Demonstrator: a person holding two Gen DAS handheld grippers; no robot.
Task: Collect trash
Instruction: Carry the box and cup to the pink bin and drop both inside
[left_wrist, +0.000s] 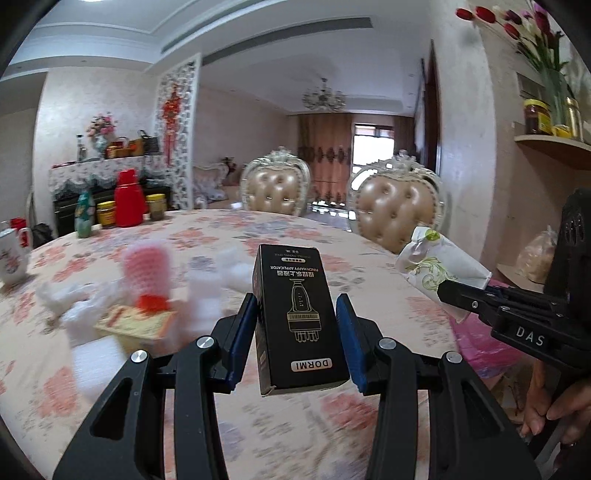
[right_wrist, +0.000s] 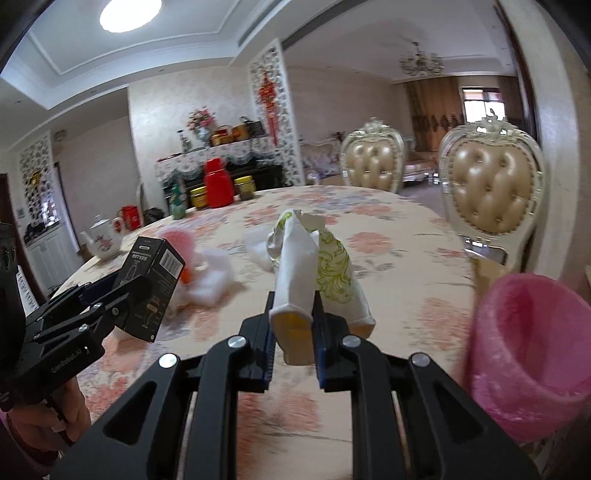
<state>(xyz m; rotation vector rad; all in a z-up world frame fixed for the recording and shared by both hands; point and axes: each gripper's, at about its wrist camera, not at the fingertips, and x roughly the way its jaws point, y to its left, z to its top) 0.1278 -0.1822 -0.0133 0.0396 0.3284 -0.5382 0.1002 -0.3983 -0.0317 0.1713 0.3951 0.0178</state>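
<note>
My left gripper (left_wrist: 300, 314) is shut on a black DORMI box (left_wrist: 297, 317), held upright above the floral tablecloth; that box (right_wrist: 147, 284) and the left gripper (right_wrist: 122, 295) also show at the left of the right wrist view. My right gripper (right_wrist: 293, 306) is shut on a white paper bag with a green scroll pattern (right_wrist: 314, 269), lifted off the table. The bag (left_wrist: 439, 267) appears at the right of the left wrist view, with the right gripper (left_wrist: 458, 295) pinching it. A bin lined with a pink bag (right_wrist: 532, 350) stands at the table's right edge.
White tissue and foam scraps (left_wrist: 85, 306), a pink foam net (left_wrist: 147, 269), a red scrap on a yellow card (left_wrist: 136, 321) lie on the table (left_wrist: 388, 273). A red thermos (left_wrist: 128, 199), jars, a bottle and a teapot (right_wrist: 101, 238) stand far left. Two padded chairs (left_wrist: 397, 210) flank the far side.
</note>
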